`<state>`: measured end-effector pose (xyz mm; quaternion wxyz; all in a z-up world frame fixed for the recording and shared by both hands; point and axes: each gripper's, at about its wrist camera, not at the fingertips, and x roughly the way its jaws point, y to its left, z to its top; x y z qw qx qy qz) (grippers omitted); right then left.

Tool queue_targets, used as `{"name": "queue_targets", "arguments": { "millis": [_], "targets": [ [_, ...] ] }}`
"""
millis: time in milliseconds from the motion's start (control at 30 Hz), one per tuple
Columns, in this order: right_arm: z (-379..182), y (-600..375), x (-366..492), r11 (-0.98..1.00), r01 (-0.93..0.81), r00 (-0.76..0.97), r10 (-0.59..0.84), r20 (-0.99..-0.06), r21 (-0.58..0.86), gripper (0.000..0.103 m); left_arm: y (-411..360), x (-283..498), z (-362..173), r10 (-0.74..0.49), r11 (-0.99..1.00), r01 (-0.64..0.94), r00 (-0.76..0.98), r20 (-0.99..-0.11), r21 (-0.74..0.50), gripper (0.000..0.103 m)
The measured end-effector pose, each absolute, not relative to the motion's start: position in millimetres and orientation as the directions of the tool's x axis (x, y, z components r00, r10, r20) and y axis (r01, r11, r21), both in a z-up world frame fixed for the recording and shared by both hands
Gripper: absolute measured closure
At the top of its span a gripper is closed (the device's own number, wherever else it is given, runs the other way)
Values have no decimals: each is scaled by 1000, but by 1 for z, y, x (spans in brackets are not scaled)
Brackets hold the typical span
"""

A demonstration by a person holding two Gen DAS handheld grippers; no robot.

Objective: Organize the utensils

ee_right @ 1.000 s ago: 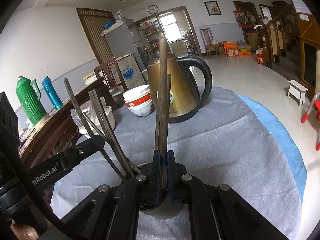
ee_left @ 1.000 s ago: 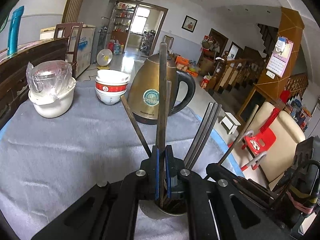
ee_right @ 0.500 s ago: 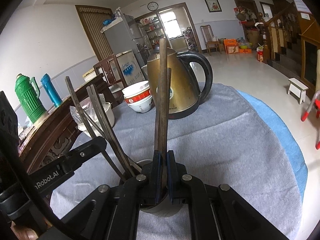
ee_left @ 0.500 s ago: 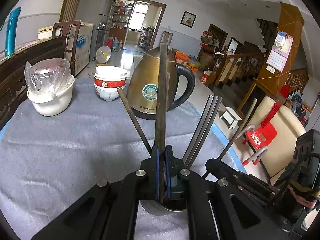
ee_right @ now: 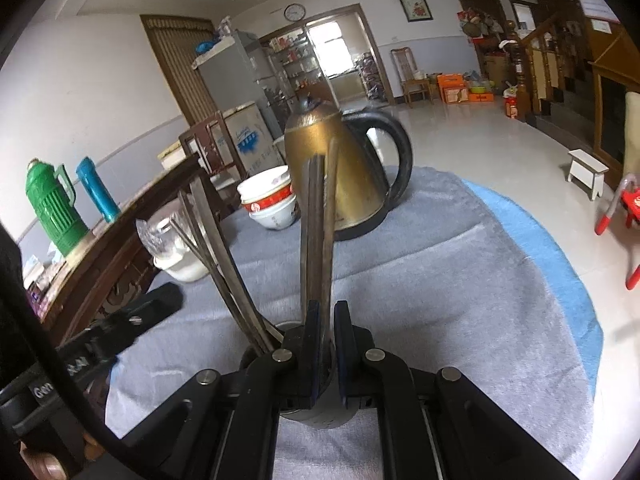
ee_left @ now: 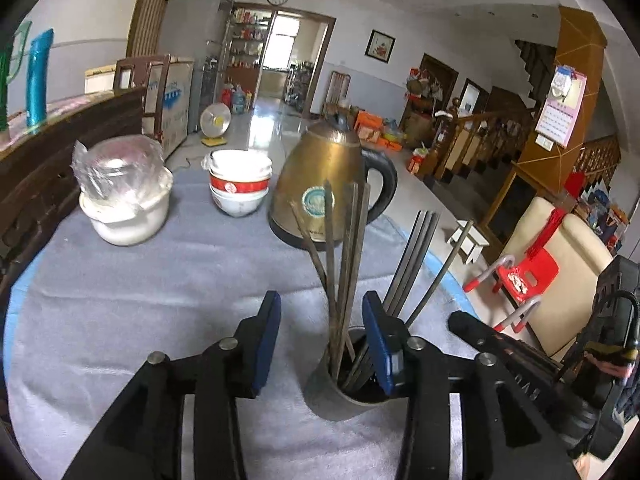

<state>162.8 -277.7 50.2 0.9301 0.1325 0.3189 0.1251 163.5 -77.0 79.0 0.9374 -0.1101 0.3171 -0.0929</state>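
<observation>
Between my left gripper pads the way is half blocked: the metal cup and its upright chopsticks crowd the right pad; bare grey cloth lies open at the left and centre of the frame; the kettle, stacked bowls and wrapped white pot close off the upper middle; my right gripper is clamped on chopsticks over the cup, with open cloth at the right of its frame.
</observation>
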Motion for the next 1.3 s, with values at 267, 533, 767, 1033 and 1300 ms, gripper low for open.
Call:
{"name": "queue_targets", "arguments": {
  "millis": [267, 533, 767, 1033, 1300],
  "targets": [
    [61, -286, 113, 924, -118, 789, 310, -531, 363, 95, -48, 119, 78, -180, 969, 43, 795, -580, -242, 38],
    [40, -261, 62, 934, -107, 742, 303, -598, 342, 84, -26, 82, 57, -153, 973, 3, 750, -644, -229, 34],
    [49, -237, 32, 949, -130, 769, 280, -575, 288, 33, -10, 59, 55, -132, 975, -22, 746, -653, -222, 29],
    [65, -226, 13, 958, -156, 804, 264, -533, 239, 33, -9, 50, 52, -104, 980, -37, 745, -659, -196, 28],
    [56, -240, 15, 957, -126, 803, 253, -539, 262, 33, -17, 50, 47, -73, 986, -44, 743, -666, -158, 24]
  ]
}}
